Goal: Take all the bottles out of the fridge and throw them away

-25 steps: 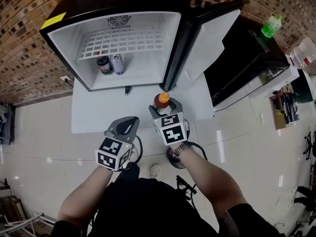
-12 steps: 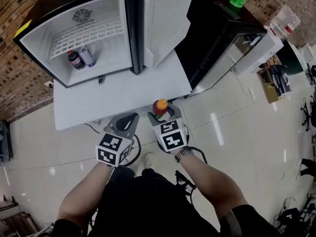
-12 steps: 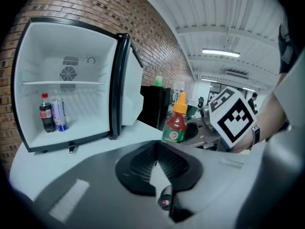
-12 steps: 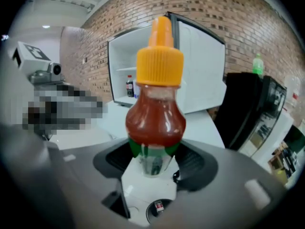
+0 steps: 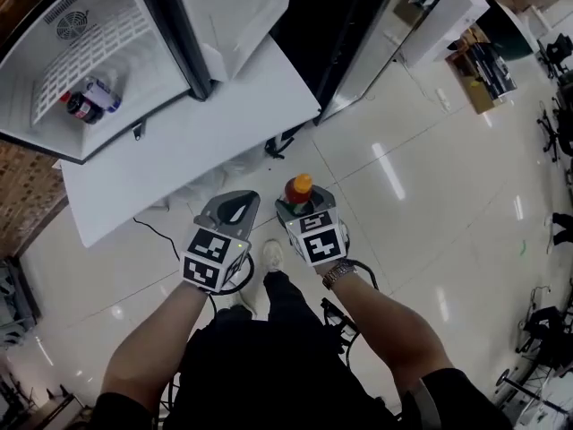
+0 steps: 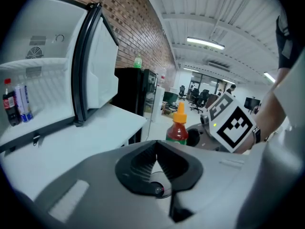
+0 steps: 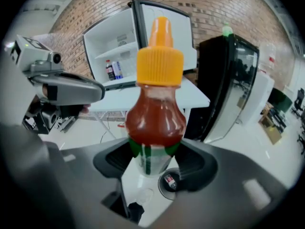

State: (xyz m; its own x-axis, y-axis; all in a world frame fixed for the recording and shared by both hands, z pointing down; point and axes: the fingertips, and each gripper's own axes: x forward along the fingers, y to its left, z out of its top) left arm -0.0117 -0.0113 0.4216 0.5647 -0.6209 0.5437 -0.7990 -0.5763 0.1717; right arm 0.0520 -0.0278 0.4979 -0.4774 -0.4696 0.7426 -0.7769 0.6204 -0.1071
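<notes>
Your right hand-held gripper (image 5: 298,206) is grasping a sauce bottle (image 5: 298,189). The bottle stands up straight between the two jaws. In the right gripper view the jaws press on its low part from both sides, right at the green band, and the red belly and the orange cap stick up above them (image 7: 156,123).

Your left hand-held gripper (image 5: 235,207) is clenched with nothing in it. In the left gripper view its two jaw tips touch each other (image 6: 156,143). It is just beside the right one, on the left, and the two do not touch. From there you see the sauce bottle (image 6: 177,128) a little ahead and to the right.

You hold the sauce bottle over the floor (image 5: 430,177), near the corner of the white tabletop (image 5: 197,141) but not over it.

The fridge (image 5: 152,34) stands on the tabletop, well apart from both hand-held grippers. Its door (image 5: 233,7) is wide open. Inside, a dark bottle (image 5: 83,107) and a can (image 5: 103,92) stand side by side at the back.

A black cabinet (image 7: 228,89) stands beside the tabletop. A green bottle (image 7: 228,30) sits on top of it.
</notes>
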